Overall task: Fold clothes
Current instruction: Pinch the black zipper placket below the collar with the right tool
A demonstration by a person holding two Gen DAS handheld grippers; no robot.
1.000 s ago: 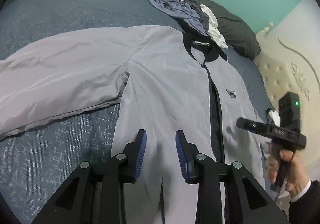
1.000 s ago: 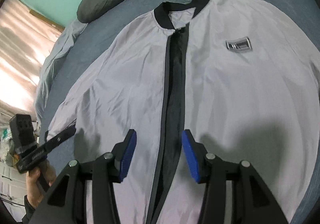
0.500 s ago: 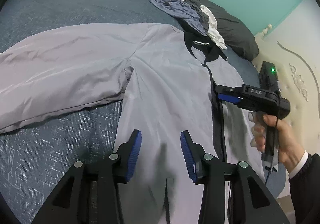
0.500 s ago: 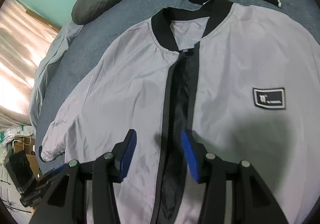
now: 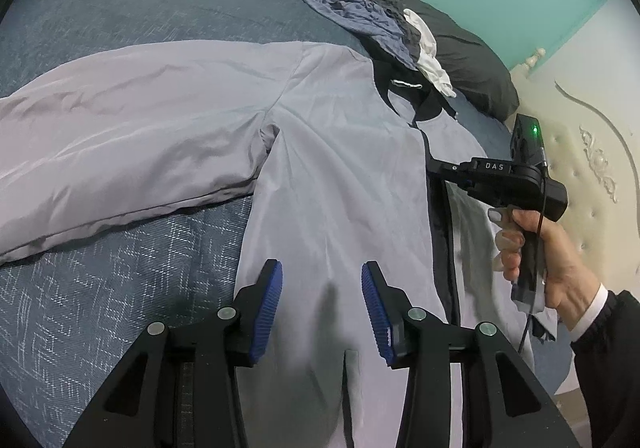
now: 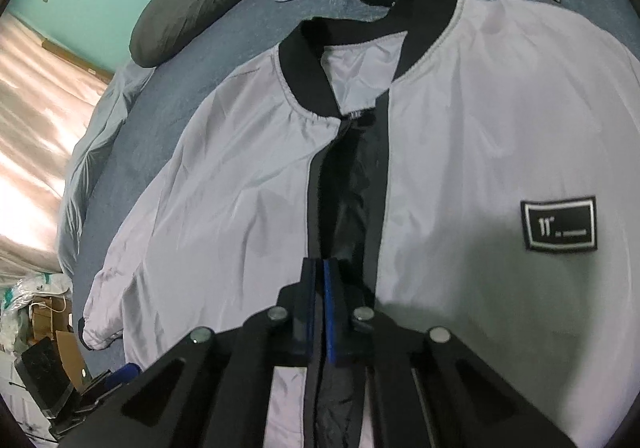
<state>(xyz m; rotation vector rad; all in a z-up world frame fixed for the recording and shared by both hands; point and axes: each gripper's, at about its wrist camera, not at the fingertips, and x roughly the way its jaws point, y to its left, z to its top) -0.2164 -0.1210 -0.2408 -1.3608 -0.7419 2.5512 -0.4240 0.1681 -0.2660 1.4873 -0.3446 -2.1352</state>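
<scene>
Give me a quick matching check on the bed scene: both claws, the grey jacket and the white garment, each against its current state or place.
Things:
1. left claw
2. right claw
3. grey jacket
4. white garment

States or places:
a. shut, at the jacket's black front edge
b. spread out on the bed, front unzipped
c. open, over the jacket's lower front
d. crumpled in the heap beyond the collar

Pairs: 1-c, 2-a, 3-b, 4-d
</scene>
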